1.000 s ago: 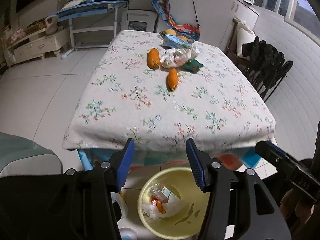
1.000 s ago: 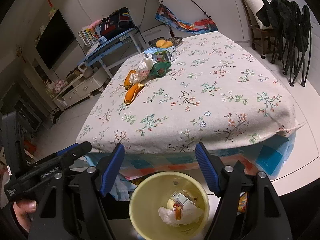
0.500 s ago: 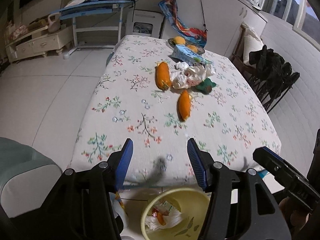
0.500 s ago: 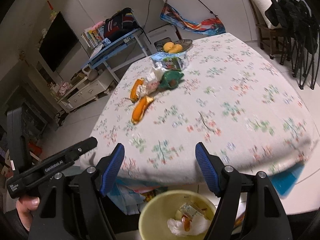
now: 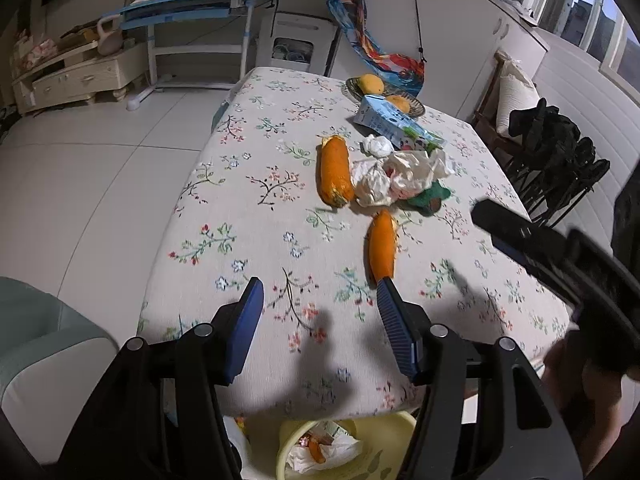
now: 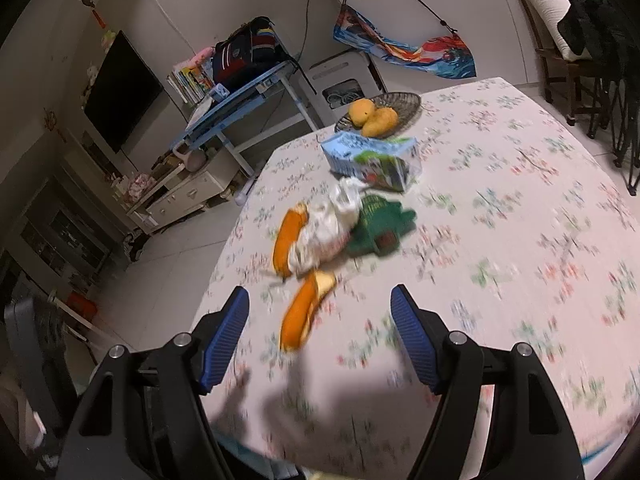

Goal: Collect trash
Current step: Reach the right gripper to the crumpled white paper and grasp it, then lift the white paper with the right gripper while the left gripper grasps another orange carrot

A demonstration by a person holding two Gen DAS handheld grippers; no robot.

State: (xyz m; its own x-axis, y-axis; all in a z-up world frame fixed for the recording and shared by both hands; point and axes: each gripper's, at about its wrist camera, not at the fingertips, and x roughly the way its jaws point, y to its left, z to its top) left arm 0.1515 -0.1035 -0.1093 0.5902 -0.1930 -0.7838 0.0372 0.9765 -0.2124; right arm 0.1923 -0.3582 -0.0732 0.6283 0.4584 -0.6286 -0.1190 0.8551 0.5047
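Note:
Trash lies on the floral tablecloth [image 5: 248,216]: a near orange peel [image 5: 382,249] [image 6: 305,312], a far orange peel [image 5: 335,171] [image 6: 289,237], crumpled white paper [image 5: 396,176] [image 6: 332,224], a green wrapper [image 5: 428,199] [image 6: 380,226] and a blue carton [image 5: 396,122] [image 6: 372,160]. My left gripper [image 5: 320,296] is open and empty above the table's near part. My right gripper [image 6: 320,300] is open and empty, just short of the near peel; it also shows in the left wrist view [image 5: 520,236]. A yellow bin [image 5: 332,448] holding trash stands below the table edge.
A woven bowl [image 6: 404,102] of yellow fruit [image 6: 372,114] sits at the table's far end. A chair draped with black clothing [image 5: 560,160] stands to the right. A blue desk [image 5: 188,12] and a low cabinet [image 5: 76,76] are beyond, across the tiled floor [image 5: 80,168].
Both grippers have risen from above the bin and moved forward over the table toward the trash pile. Both stay open and empty. The right wrist view is motion-blurred now.

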